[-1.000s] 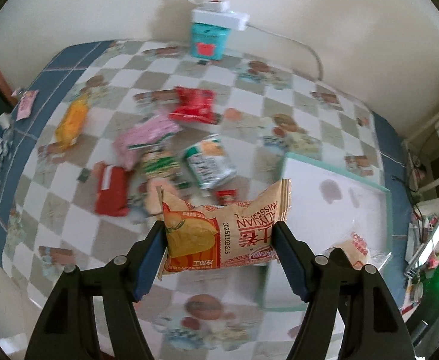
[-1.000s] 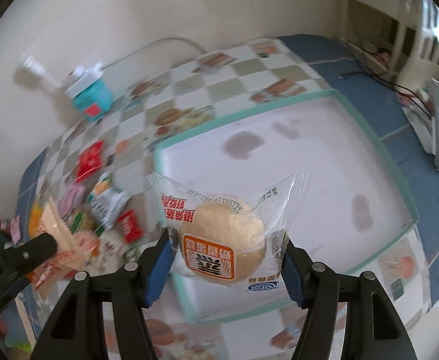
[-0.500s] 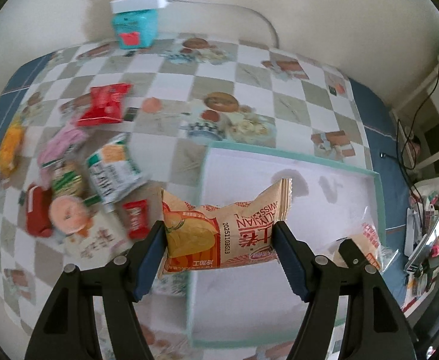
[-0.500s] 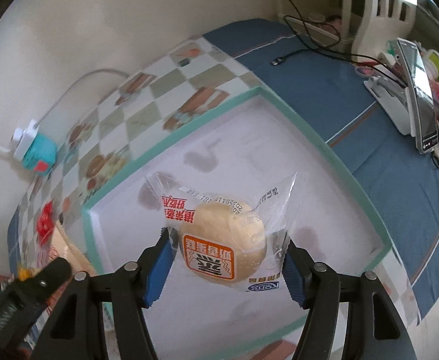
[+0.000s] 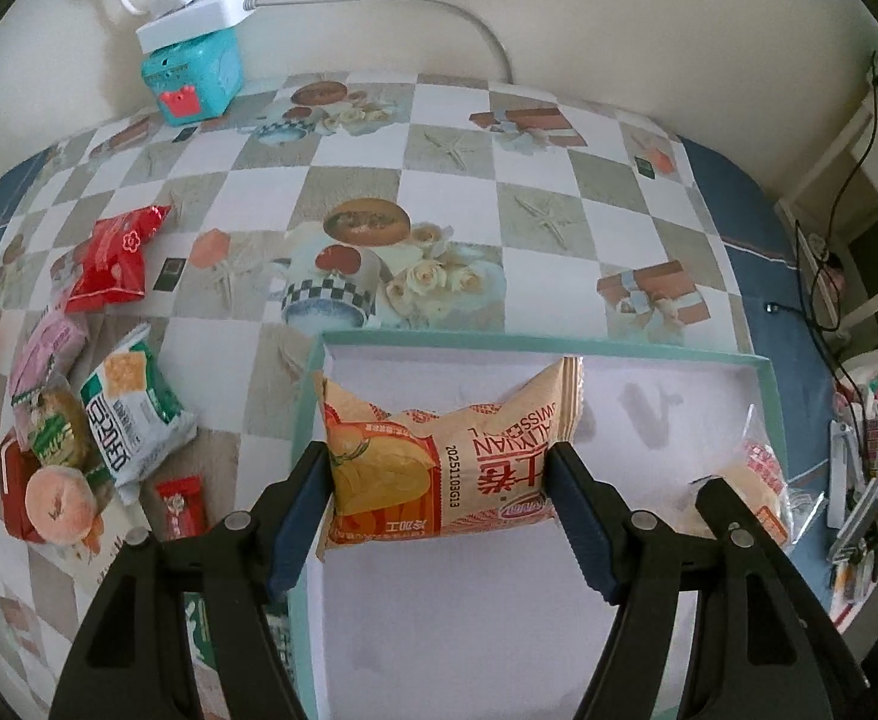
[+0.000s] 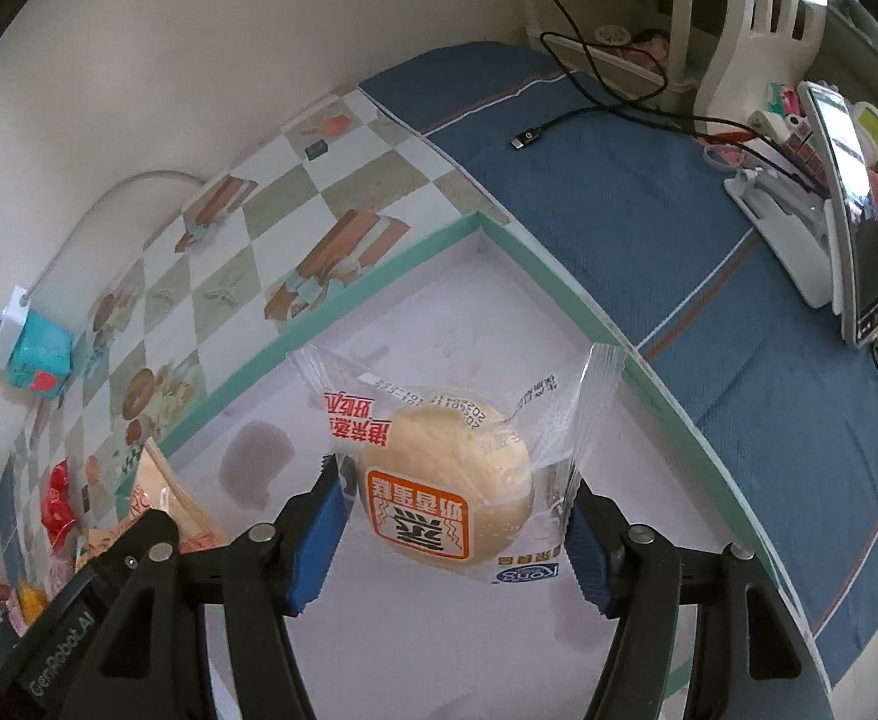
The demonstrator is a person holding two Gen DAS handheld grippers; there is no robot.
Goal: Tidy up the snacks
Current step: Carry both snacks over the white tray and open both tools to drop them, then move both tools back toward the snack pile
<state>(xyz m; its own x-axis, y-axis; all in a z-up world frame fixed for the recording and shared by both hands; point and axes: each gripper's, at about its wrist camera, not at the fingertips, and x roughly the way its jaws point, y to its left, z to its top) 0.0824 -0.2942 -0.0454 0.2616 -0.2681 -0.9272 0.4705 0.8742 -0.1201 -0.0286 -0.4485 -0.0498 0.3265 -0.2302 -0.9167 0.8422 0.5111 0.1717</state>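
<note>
Since the earlier frames both grippers had carried their snacks off the checkered tablecloth [image 5: 451, 144] and over the teal-rimmed white tray [image 5: 766, 396], which now filled the lower part of both views. The tray's floor looked bare apart from a few stains, so it was probably the collecting place for the snacks. The left gripper [image 5: 442, 474] was clenched on an orange cake packet [image 5: 439, 456], gripped across its length and held level above the tray's near-left corner, likely to set it down flat. The right gripper [image 6: 454, 516] pinched a clear-wrapped round bun [image 6: 439, 486] by its sides, hovering over the tray's middle. The remaining loose snacks, among them a red packet [image 5: 115, 258] and a green-and-white packet [image 5: 130, 414], lay at nine o'clock of the tray. A teal box [image 5: 193, 75] with a white power strip [image 5: 196, 9] on top sat at eleven o'clock against the wall.
</note>
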